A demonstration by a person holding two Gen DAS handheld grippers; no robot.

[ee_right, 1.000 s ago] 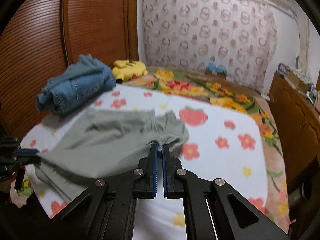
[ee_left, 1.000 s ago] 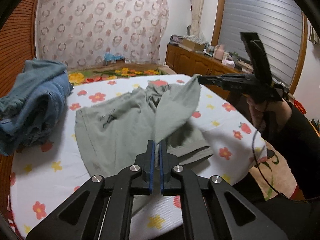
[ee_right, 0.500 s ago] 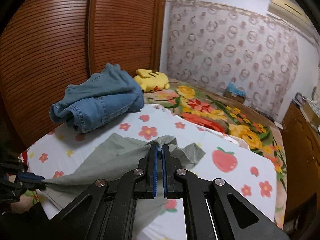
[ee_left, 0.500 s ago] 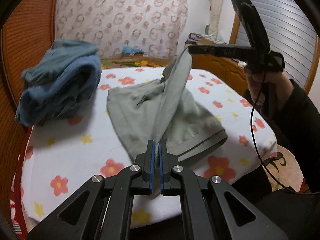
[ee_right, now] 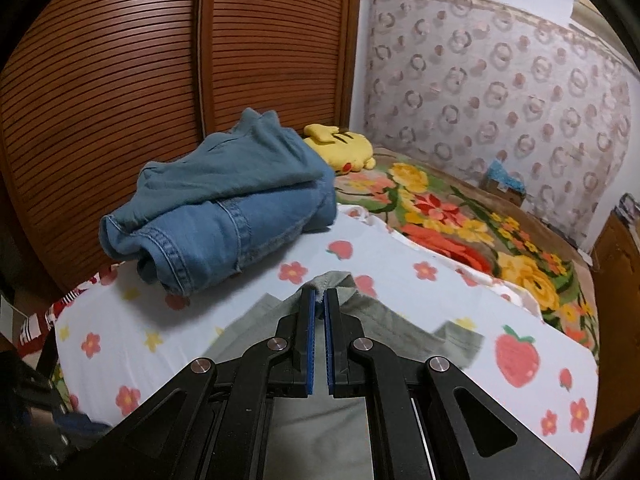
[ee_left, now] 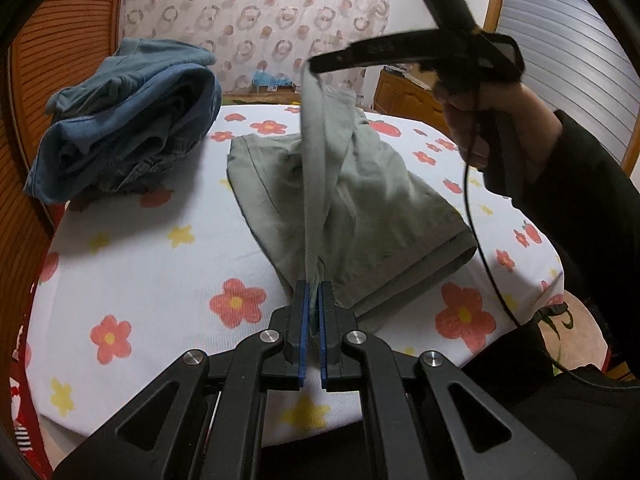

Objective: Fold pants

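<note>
Grey-green pants [ee_left: 360,200] lie on a floral sheet [ee_left: 160,272]. My left gripper [ee_left: 314,286] is shut on one end of a lifted edge of the pants, near the sheet's front. My right gripper [ee_left: 316,65] is shut on the other end, holding it high above the pants, so the fabric is stretched taut between the two. In the right wrist view the right gripper [ee_right: 319,294] pinches the grey-green fabric [ee_right: 384,316], and the rest of the pants hangs below it.
A pile of blue denim clothes [ee_left: 128,120] [ee_right: 224,208] sits at the sheet's far left. A yellow plush toy [ee_right: 344,146] lies behind it. A wooden slatted wardrobe [ee_right: 160,60] stands on the left, and a wooden dresser [ee_left: 404,96] on the right.
Both grippers have carried the lifted pant edge leftward across the lower layer, toward the denim pile. The right gripper has risen and come nearer to the left one.
</note>
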